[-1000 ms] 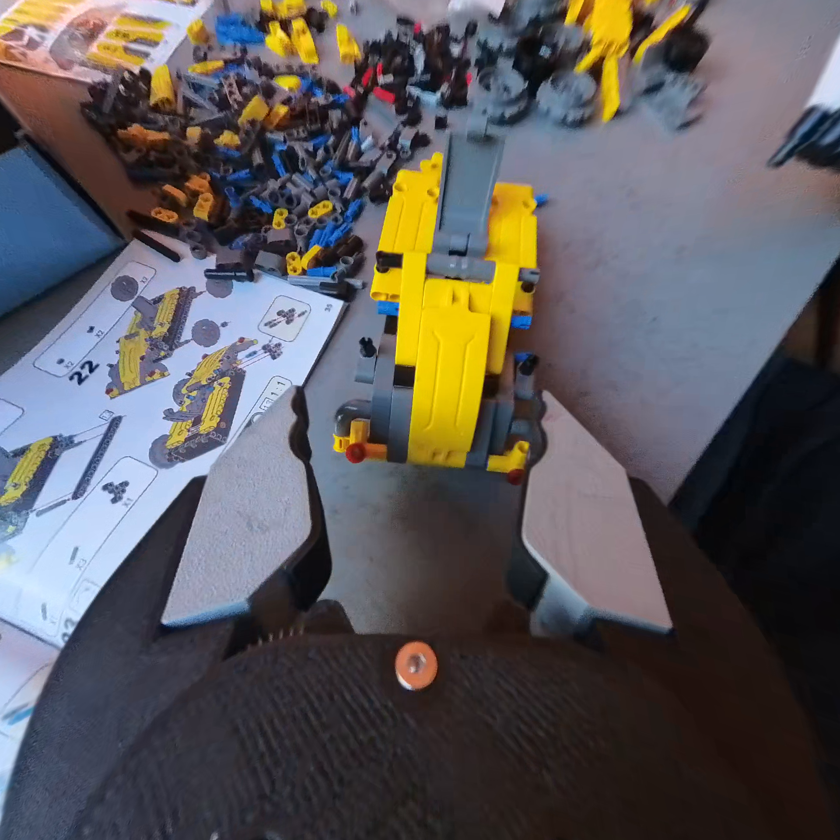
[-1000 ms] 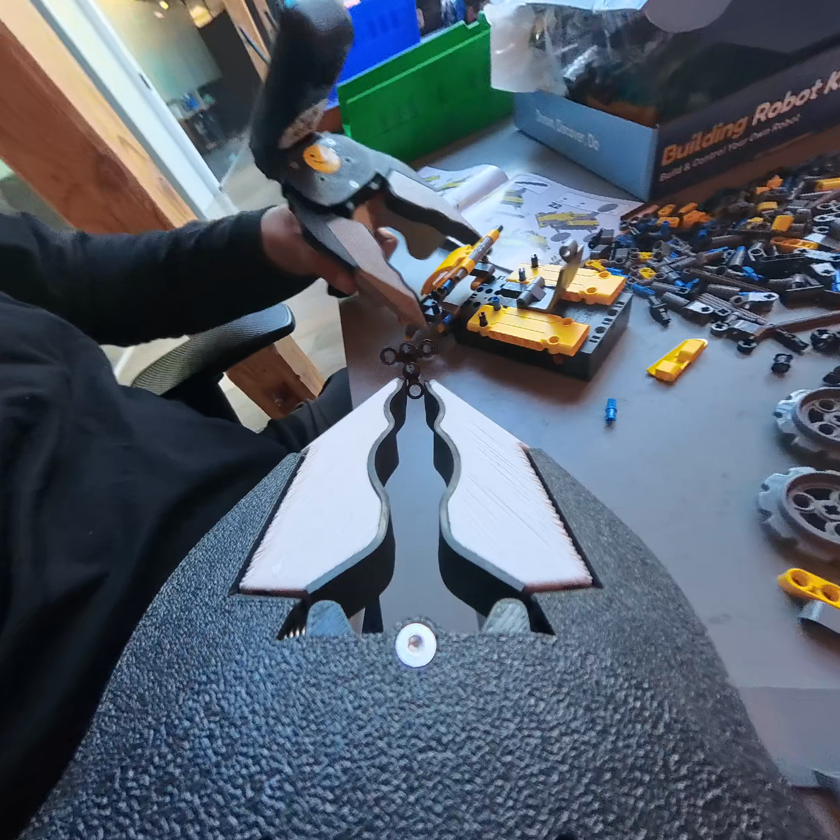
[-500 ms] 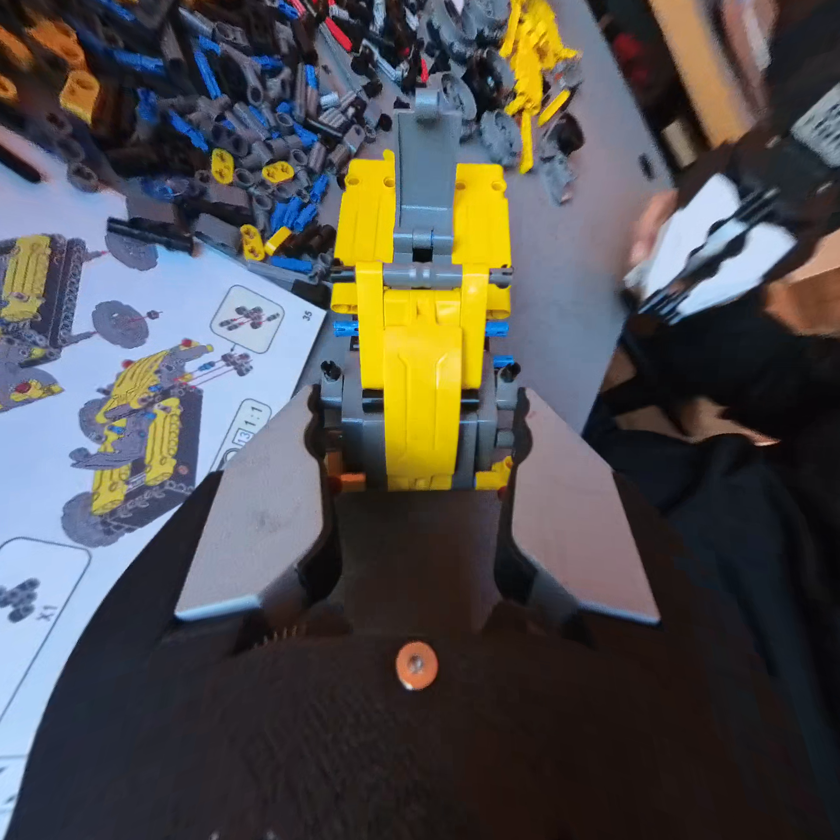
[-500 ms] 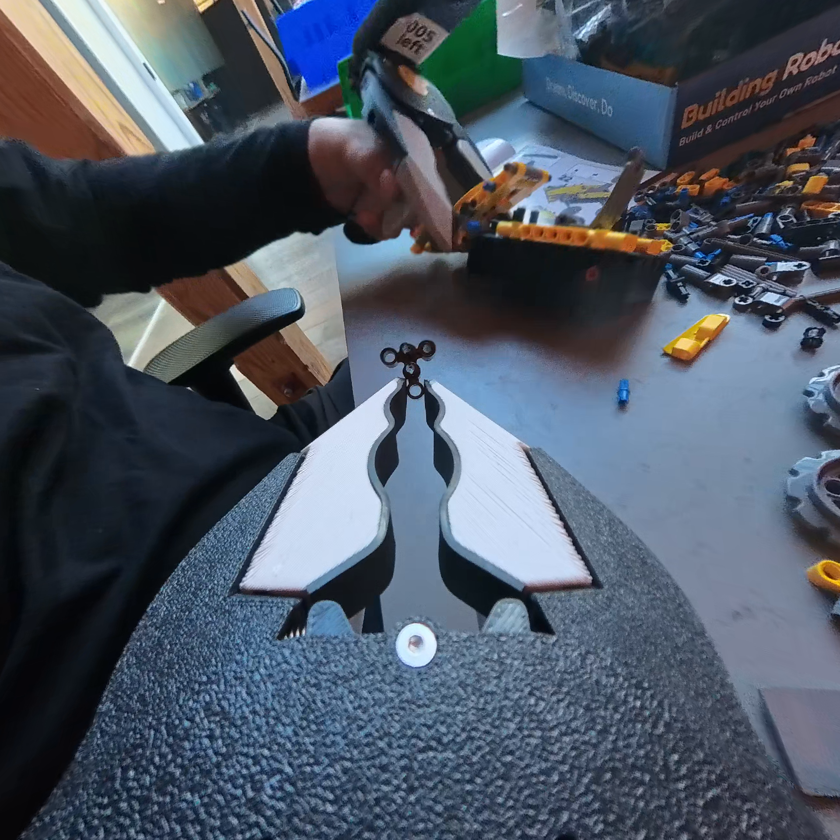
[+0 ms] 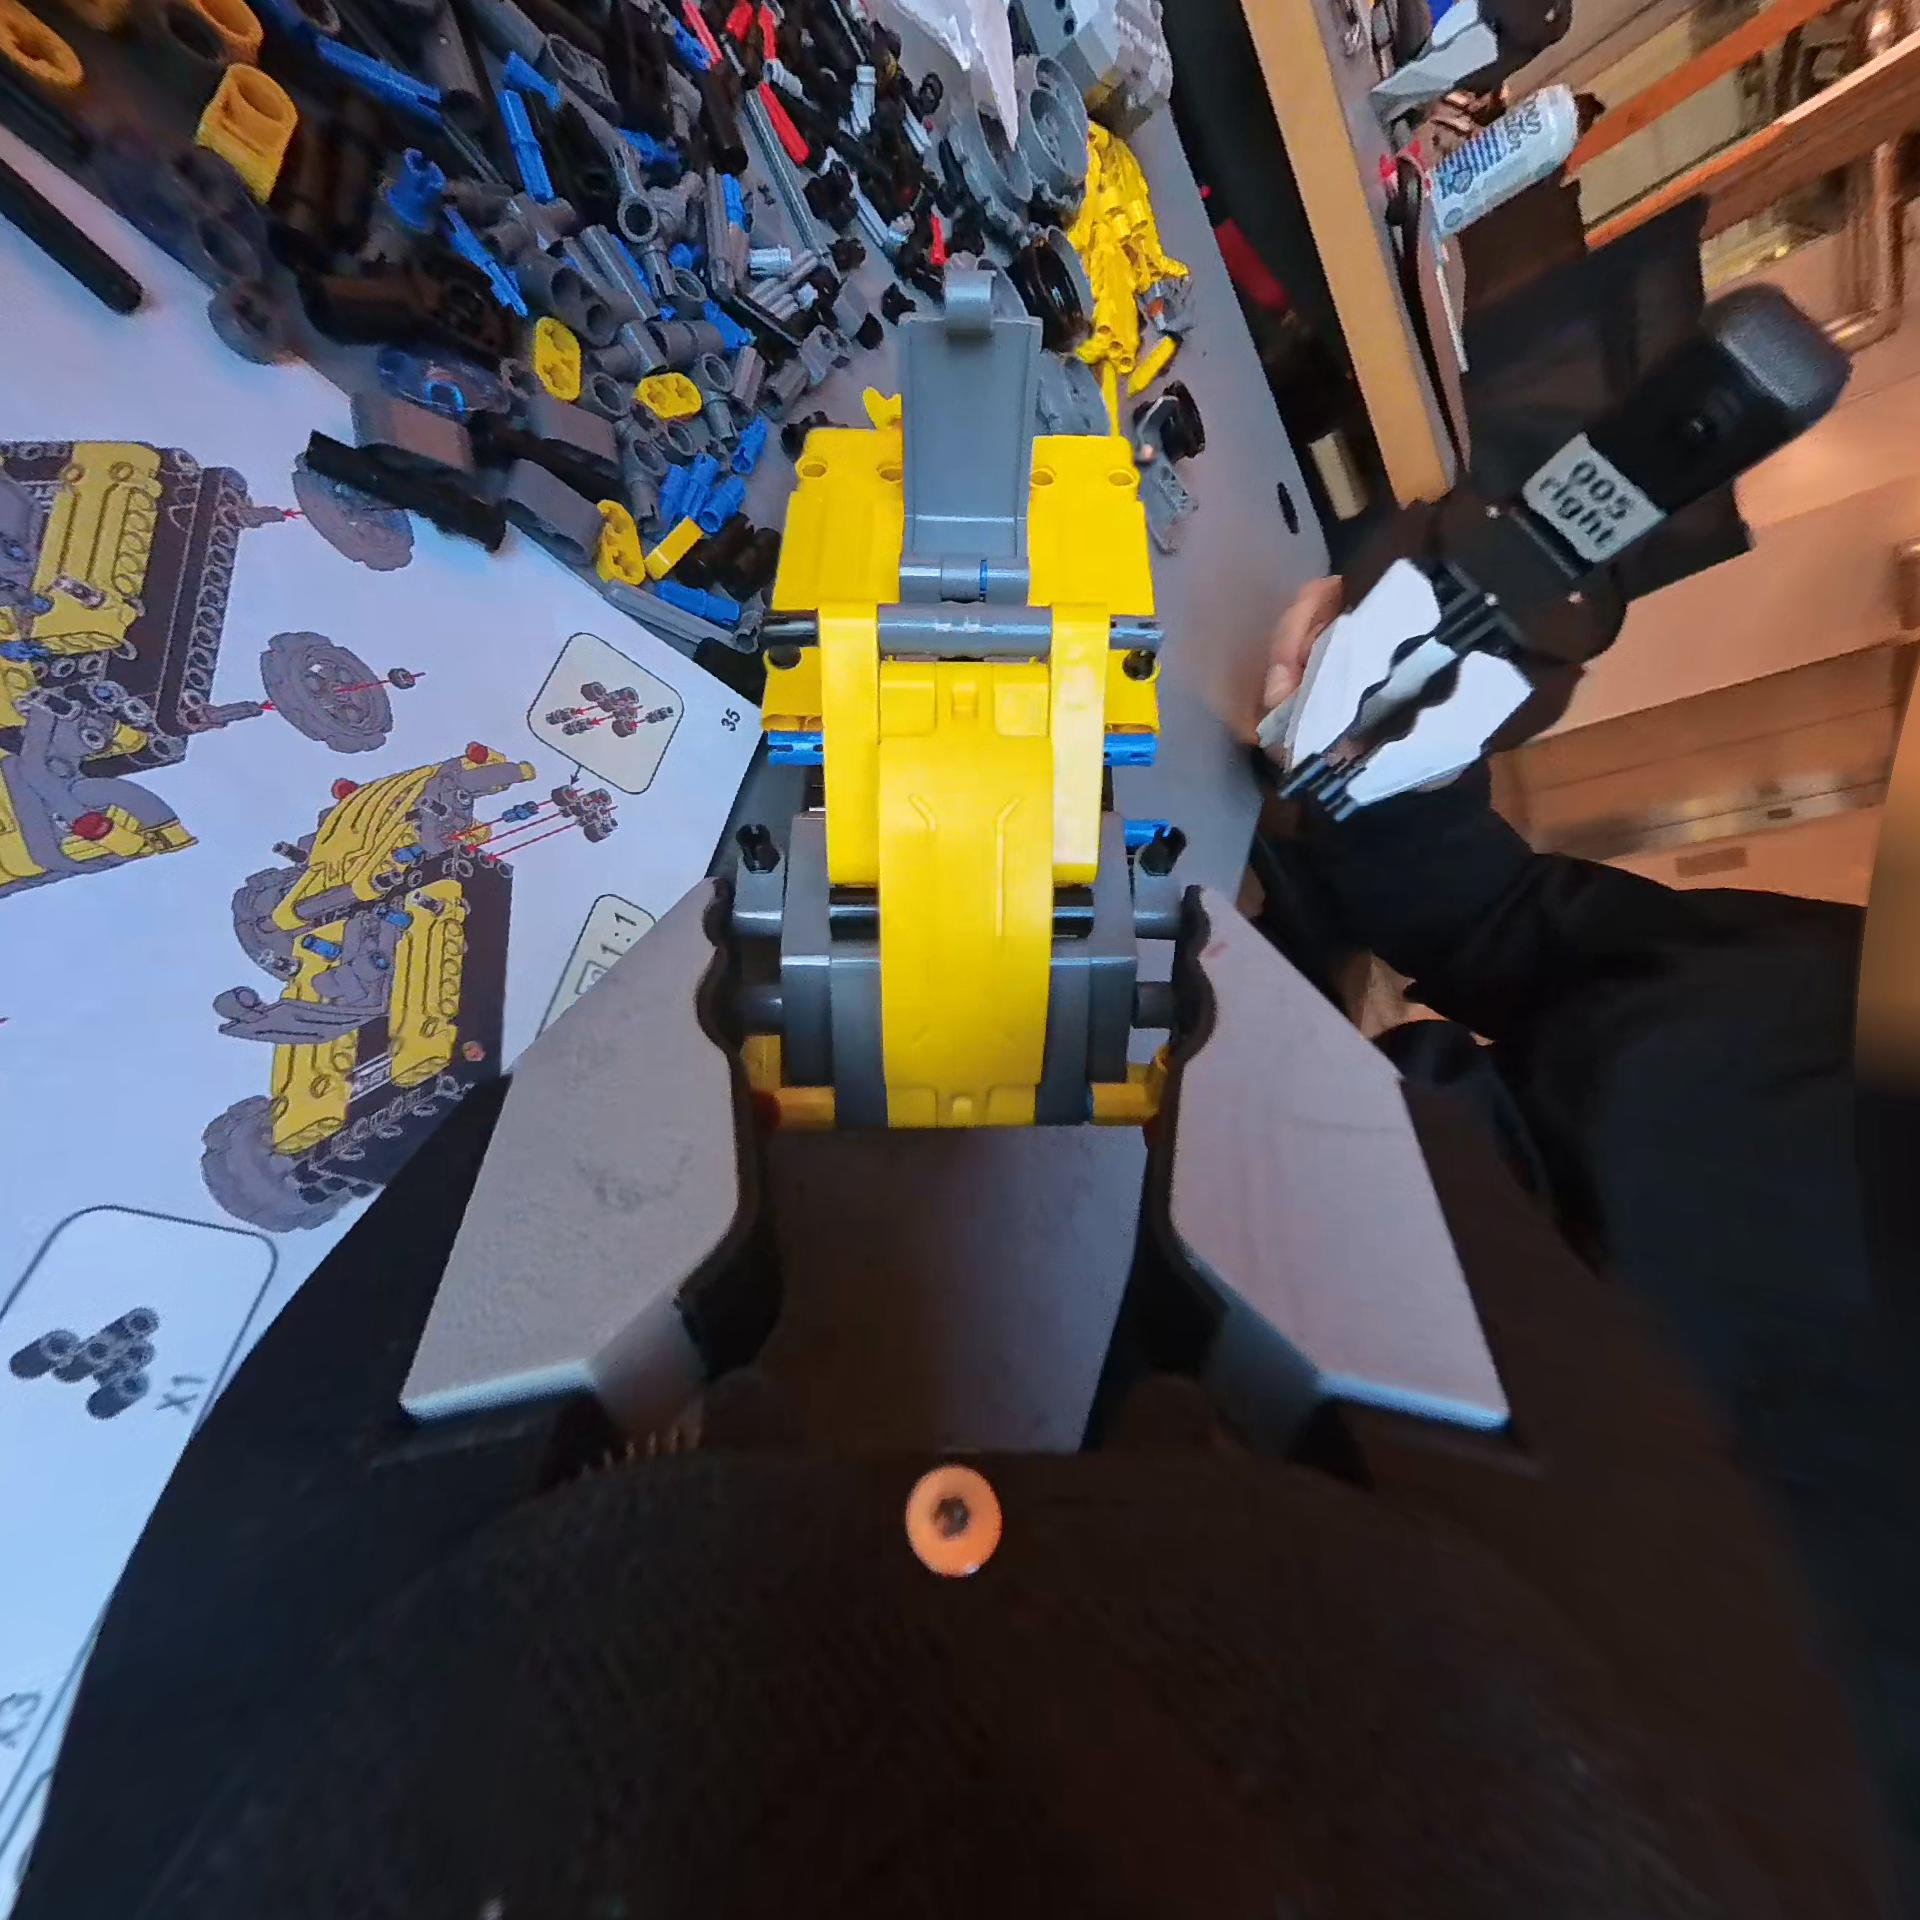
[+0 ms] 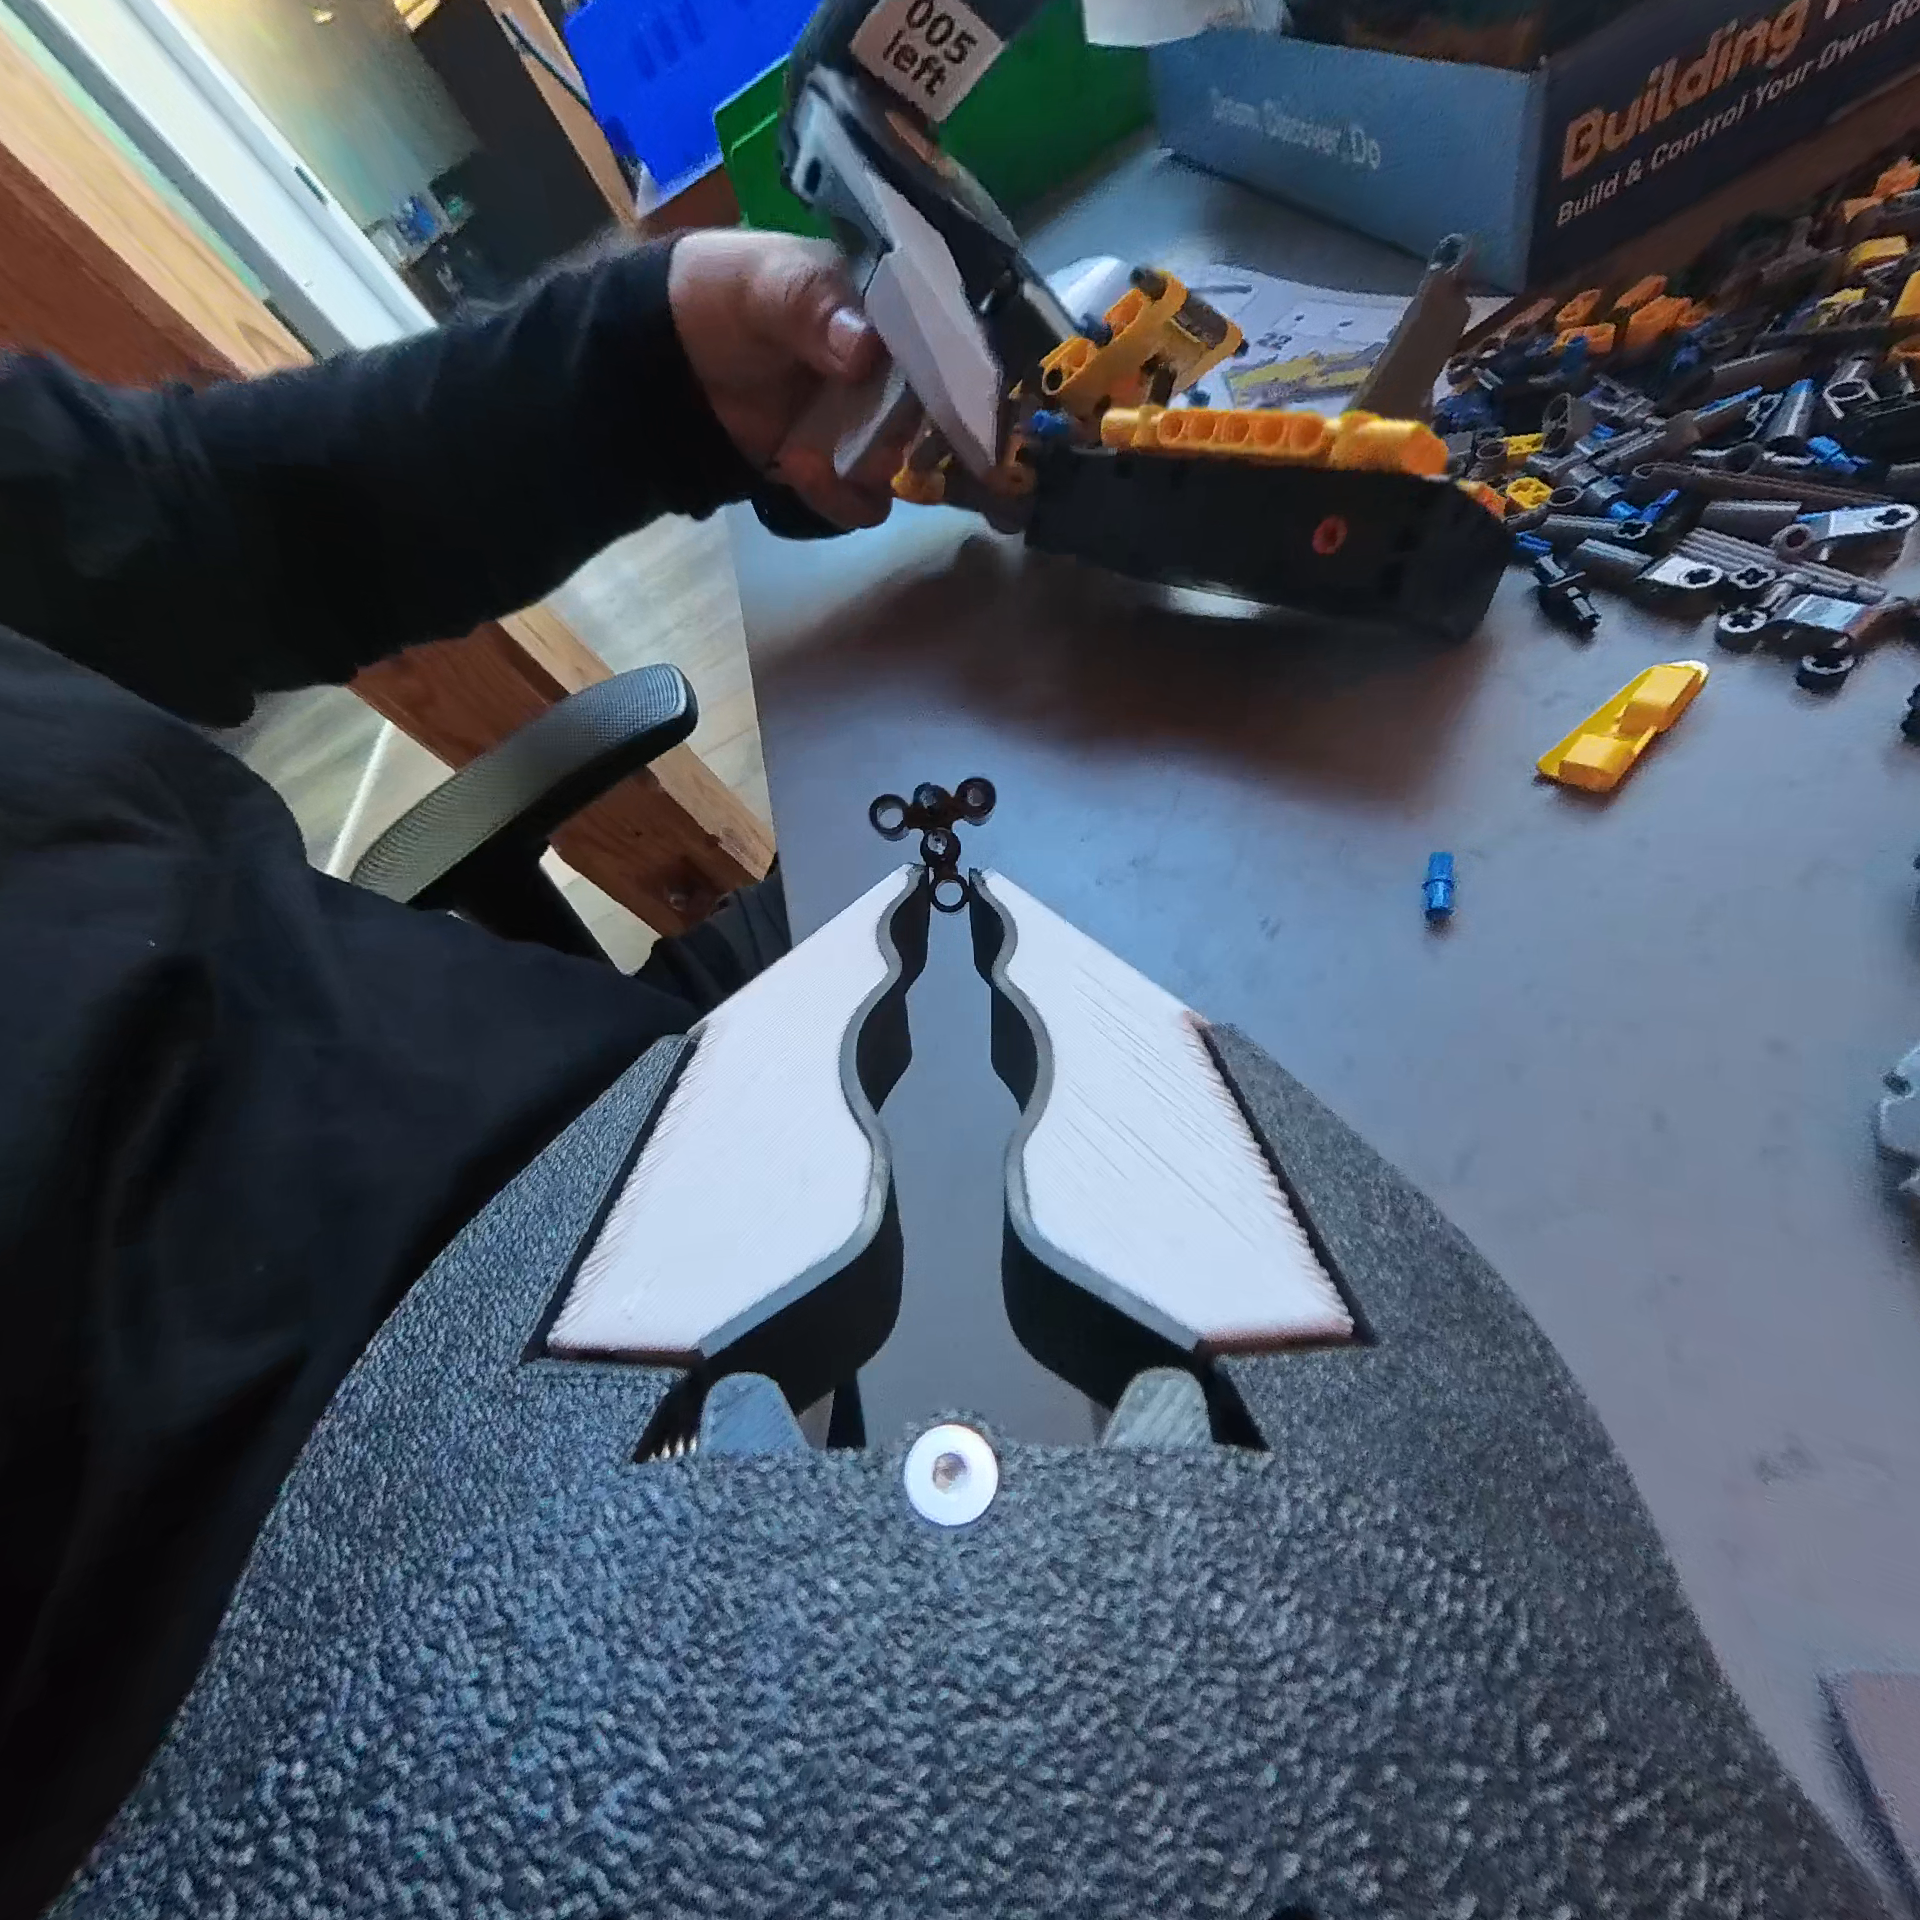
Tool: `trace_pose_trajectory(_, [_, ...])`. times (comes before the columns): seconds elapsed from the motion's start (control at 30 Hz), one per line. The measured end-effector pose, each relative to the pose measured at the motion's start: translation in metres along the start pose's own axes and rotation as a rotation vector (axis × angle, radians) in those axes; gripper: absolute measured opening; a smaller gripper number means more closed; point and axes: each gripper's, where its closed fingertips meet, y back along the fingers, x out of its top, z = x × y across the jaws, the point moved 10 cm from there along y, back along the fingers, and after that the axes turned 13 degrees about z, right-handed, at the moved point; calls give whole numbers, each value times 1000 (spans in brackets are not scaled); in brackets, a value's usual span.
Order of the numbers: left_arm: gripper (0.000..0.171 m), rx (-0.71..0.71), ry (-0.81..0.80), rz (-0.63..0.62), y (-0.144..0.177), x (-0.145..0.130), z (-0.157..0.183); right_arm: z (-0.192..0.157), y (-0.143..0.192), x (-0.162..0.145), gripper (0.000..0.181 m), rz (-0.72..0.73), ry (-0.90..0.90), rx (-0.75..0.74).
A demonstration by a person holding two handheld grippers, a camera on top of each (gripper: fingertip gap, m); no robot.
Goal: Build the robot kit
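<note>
The left tongs [image 5: 951, 997] squeeze the back of a yellow and gray toy truck [image 5: 961, 748]. The right tongs [image 6: 945, 888] pinch a tiny black piece [image 6: 935, 826]. Only the right wrist view shows the truck tilted up off the table [image 6: 1195, 883].

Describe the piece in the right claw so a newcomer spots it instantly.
In the right wrist view, start at the dark grey table, then go to the right claw at its near edge. Pinched at the tips is a tiny black T-shaped connector with ring ends, unlike the loose blue pin nearby.
</note>
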Motion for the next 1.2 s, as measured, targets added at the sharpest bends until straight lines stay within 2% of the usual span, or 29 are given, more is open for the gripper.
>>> trace_pose_trajectory(0.07, [81,47,-89,6,-3,-5,6,1,-1,2,7,8,12,9])
trace_pose_trajectory(0.17, [82,178,-334,-4,-10,-18,21,1,-3,2,7,-7,49,9])
trace_pose_trajectory(0.23, [81,241,-440,6,-14,-26,29,4,-5,2,7,-30,43,4])
trace_pose_trajectory(0.4, [82,308,-568,29,-19,-36,34,10,-9,2,7,-47,-25,-1])
trace_pose_trajectory(0.6, [82,350,-663,31,-22,-41,37,15,-17,-5,7,-170,-159,-40])
trace_pose_trajectory(0.77, [82,336,-629,30,-21,-40,36,15,-25,-11,7,-235,-207,-37])
trace_pose_trajectory(1.07, [82,210,-373,105,-13,-29,24,12,-31,-9,7,-236,-211,-25])
trace_pose_trajectory(1.2, [82,212,-377,111,-13,-29,24,14,-31,-12,7,-241,-217,-22])
